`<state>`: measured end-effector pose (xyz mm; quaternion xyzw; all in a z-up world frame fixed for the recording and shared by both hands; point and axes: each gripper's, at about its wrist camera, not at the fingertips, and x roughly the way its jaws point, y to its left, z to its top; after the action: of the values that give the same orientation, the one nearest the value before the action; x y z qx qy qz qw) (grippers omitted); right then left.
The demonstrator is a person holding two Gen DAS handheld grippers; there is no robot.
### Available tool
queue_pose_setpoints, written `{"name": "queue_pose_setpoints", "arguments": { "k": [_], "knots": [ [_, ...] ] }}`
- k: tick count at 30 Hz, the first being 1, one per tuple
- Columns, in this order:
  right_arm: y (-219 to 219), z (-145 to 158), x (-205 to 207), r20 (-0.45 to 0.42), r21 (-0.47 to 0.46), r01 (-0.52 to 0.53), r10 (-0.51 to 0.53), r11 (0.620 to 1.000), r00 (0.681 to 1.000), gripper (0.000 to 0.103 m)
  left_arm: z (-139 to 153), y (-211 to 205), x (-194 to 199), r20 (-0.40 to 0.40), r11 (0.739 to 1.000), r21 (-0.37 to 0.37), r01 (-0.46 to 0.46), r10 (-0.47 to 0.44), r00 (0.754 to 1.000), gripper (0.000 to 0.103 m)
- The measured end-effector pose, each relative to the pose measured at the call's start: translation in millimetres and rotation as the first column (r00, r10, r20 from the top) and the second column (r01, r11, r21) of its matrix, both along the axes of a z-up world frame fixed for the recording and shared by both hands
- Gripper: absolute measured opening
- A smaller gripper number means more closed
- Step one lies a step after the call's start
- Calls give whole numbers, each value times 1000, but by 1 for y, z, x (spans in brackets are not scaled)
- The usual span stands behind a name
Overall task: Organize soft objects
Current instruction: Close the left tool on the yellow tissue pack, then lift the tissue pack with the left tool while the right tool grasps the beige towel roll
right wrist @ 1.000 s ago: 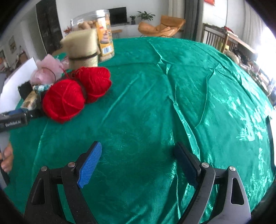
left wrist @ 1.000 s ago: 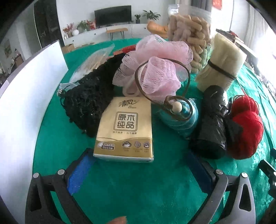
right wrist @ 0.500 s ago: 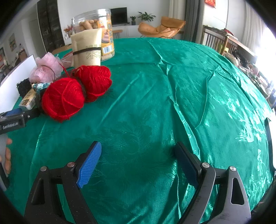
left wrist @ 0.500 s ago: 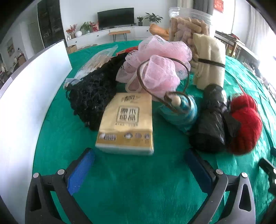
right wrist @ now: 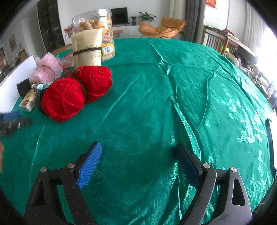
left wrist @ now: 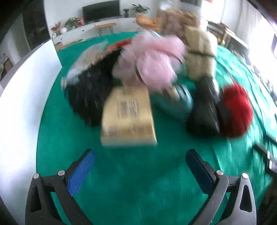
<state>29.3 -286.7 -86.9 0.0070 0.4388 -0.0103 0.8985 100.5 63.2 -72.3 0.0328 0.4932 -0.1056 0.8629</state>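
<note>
Left wrist view, motion-blurred: the left gripper (left wrist: 140, 166) has its jaws spread wide with nothing between the blue ribbed pads (left wrist: 81, 173), above bare green cloth. Just beyond lies a flat tan tissue pack (left wrist: 128, 116), rectangular and printed. Behind it, a black knitted mass (left wrist: 91, 91) and a pink mesh bath pouf (left wrist: 152, 64); to the right, a teal rounded object (left wrist: 180, 102), a black wrinkled bundle (left wrist: 204, 110) and red yarn (left wrist: 237, 112), touching one another. A beige rolled cloth (left wrist: 200, 57), banded at the middle, stands at the rear. A white board (left wrist: 22, 97) runs along the left.

Right wrist view: the right gripper (right wrist: 138, 162) is likewise wide open and empty, well apart from the two red yarn balls at the left. A clear plastic jar (right wrist: 95, 22) of biscuits stands behind the roll. The tablecloth (right wrist: 190, 97) is shiny green brocade, creased. The room beyond holds a television (right wrist: 119, 16), potted plants and an orange lounge chair (right wrist: 162, 28).
</note>
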Motion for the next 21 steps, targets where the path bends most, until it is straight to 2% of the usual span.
{"name": "queue_pose_setpoints", "arguments": {
  "k": [2,3,4,5,6,7,9,12,14,16,21],
  "knots": [
    [0,0,0,0,0,0,0,1000,1000,90,-1,7,21,-16,998,-22,-59,59,998,101],
    [0,0,0,0,0,0,0,1000,1000,90,-1,10,28,-20,996,-38,-78,77,997,95],
    [0,0,0,0,0,0,0,1000,1000,90,2,12,31,-3,995,-36,-90,90,996,76],
    [0,0,0,0,0,0,0,1000,1000,90,4,13,30,11,995,-19,-94,94,996,63],
    [0,0,0,1,0,0,0,1000,1000,90,6,14,27,17,996,-19,-85,85,996,55],
    [0,0,0,1,0,0,0,1000,1000,90,7,16,20,10,996,-34,-77,77,997,54],
    [0,0,0,1,0,0,0,1000,1000,90,8,22,2,-3,996,-57,-70,69,998,54],
    [1,0,0,0,-1,0,0,1000,1000,90,8,28,-42,-3,998,-44,-53,53,999,56],
    [1,0,0,0,-1,0,0,1000,1000,90,8,29,-64,11,998,-42,-44,44,999,67],
    [1,0,0,0,-1,0,0,1000,1000,90,2,27,-73,33,998,-48,-30,31,999,97],
    [0,0,-1,0,1,-2,2,1000,1000,90,-4,19,-47,57,997,58,-44,41,998,101]
  ]
}}
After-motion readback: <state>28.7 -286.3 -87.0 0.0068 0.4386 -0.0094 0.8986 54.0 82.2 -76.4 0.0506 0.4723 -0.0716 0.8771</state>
